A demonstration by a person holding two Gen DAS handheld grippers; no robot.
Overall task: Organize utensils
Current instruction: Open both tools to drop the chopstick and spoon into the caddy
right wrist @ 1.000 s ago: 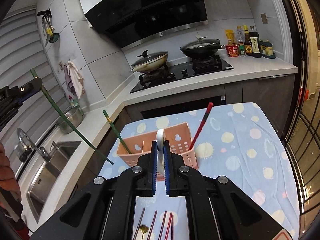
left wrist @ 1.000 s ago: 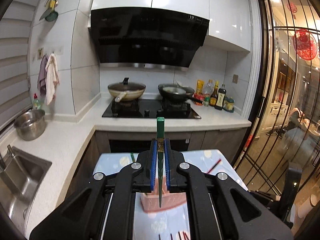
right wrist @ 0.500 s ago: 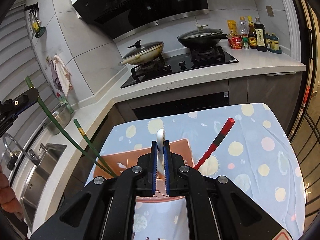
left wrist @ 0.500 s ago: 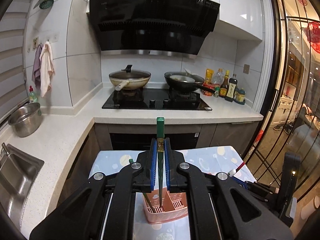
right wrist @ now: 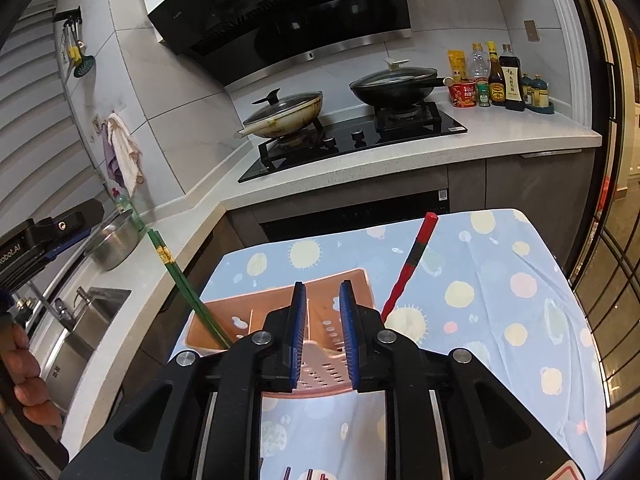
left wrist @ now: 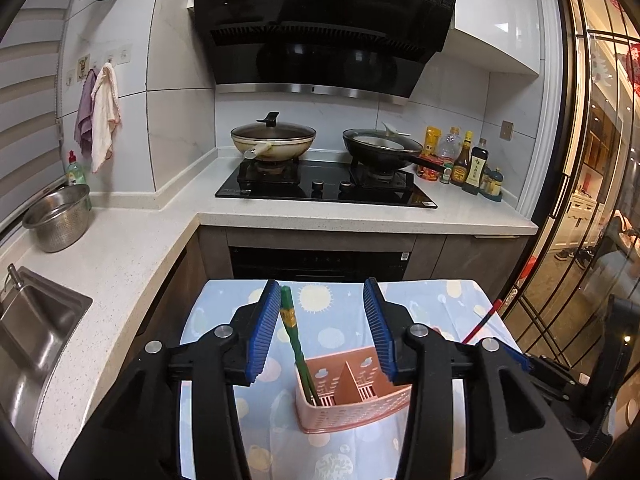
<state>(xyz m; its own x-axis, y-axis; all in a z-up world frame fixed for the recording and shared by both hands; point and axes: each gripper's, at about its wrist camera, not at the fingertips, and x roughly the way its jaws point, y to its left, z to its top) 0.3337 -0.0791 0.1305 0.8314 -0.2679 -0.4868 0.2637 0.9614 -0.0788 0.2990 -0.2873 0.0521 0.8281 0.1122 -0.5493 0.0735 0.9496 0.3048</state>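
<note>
A pink perforated utensil basket point(left wrist: 356, 394) point(right wrist: 240, 312) stands on the table with the spotted blue cloth point(left wrist: 340, 332) point(right wrist: 500, 300). Green chopsticks point(left wrist: 294, 340) point(right wrist: 180, 280) lean in its left compartment. A red chopstick point(right wrist: 410, 266) leans in its right end; its tip shows in the left wrist view point(left wrist: 482, 322). My left gripper point(left wrist: 320, 330) is open above the basket, the green chopsticks free beside its left pad. My right gripper point(right wrist: 323, 334) is open and empty just over the basket's middle.
The counter behind holds a hob with two lidded pans point(left wrist: 274, 140) point(left wrist: 382, 146), sauce bottles point(right wrist: 504, 78) at the right and a steel colander point(left wrist: 58, 216) and sink point(left wrist: 28, 328) at the left. Several chopsticks' ends point(right wrist: 298, 474) lie at the table's near edge.
My left gripper has opened and let go of the green chopstick, which now stands in the basket. My right gripper has opened and the white utensil has left its jaws.
</note>
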